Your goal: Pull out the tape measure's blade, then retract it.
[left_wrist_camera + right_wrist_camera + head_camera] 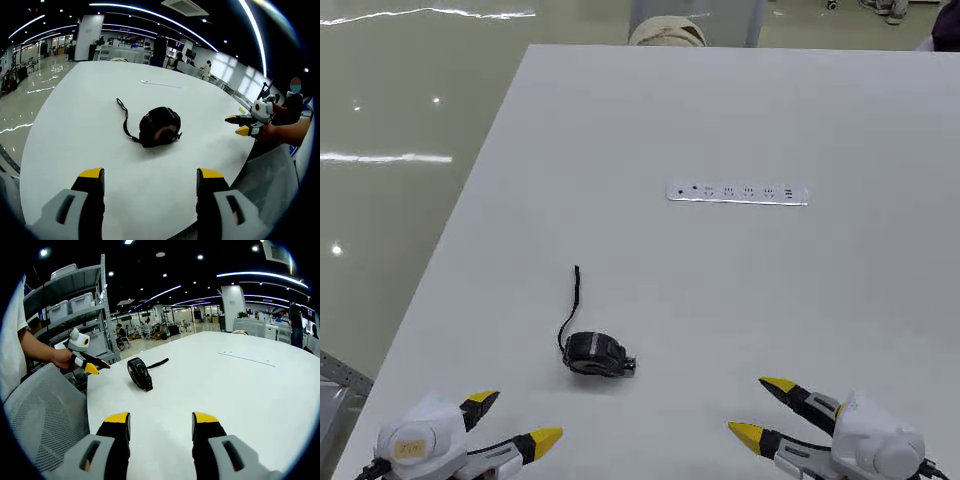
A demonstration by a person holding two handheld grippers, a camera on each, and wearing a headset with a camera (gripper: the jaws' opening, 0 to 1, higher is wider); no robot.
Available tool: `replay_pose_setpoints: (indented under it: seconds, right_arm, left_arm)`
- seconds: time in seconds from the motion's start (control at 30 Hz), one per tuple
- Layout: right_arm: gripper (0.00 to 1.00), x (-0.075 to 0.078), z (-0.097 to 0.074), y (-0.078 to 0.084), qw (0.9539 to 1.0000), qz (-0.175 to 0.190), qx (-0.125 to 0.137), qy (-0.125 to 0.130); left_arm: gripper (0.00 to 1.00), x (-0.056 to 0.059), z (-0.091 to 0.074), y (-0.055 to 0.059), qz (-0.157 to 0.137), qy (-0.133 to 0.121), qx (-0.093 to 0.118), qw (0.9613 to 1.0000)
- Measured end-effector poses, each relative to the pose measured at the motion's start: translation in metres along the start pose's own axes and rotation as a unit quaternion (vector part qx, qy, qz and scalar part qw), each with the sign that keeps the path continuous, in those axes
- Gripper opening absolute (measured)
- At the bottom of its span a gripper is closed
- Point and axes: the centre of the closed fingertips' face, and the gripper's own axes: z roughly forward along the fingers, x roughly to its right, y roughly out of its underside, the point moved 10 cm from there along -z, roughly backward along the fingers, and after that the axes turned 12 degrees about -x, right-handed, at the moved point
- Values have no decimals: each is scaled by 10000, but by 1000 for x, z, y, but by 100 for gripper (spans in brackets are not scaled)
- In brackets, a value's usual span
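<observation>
Black tape measure [595, 353] lying on the white worktop [720, 110], toward the near edge, with the blade tip tucked against the right-hand side of the case as seen in the head view. Black wrist strap [570, 305] trailing from the case away from the person, slack on the surface.

Left gripper [517, 418] low at the near left, jaws apart and yellow-tipped, clamped on nothing, pointing toward the tape measure but clear of it. In the left gripper view, tape measure straight ahead, in line with the gap between the jaws, near yet untouched.

Right gripper [760, 408] low at the near right, jaws likewise apart and bare, angled inward, clear of the tape measure. In the right gripper view, tape measure ahead and to the left, resting on its edge, strap toward the far side.

White power strip [736, 193] farther back on the worktop, well apart from the tape measure. Glossy pale floor [380, 150] beyond the left edge. Grey mesh chair back [40, 405] at the near corner, metal shelves [70, 290] with bins behind.
</observation>
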Motion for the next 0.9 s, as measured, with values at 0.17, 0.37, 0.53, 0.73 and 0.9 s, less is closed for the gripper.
replay_pose_setpoints:
  seconds: [0.17,0.37,0.53,0.73,0.9]
  right_arm:
    - [52,-2,-5,5,10000,27,-25,83]
    - [54,-5,-11,9,9998,35,-14,172]
    - [55,-9,-15,13,9998,44,-19,199]
    - [57,-17,-18,16,9996,0,-50,276]
    - [58,-22,-19,18,9995,-34,-84,315]
  left_arm:
    - [74,1,-5,5,-52,-44,58,10000]
    - [74,1,-9,9,-89,-103,128,9998]
    - [75,2,-12,12,-131,-132,154,9997]
    - [79,1,-15,16,-200,-252,219,9992]
    - [80,4,-16,20,-206,-237,192,9993]
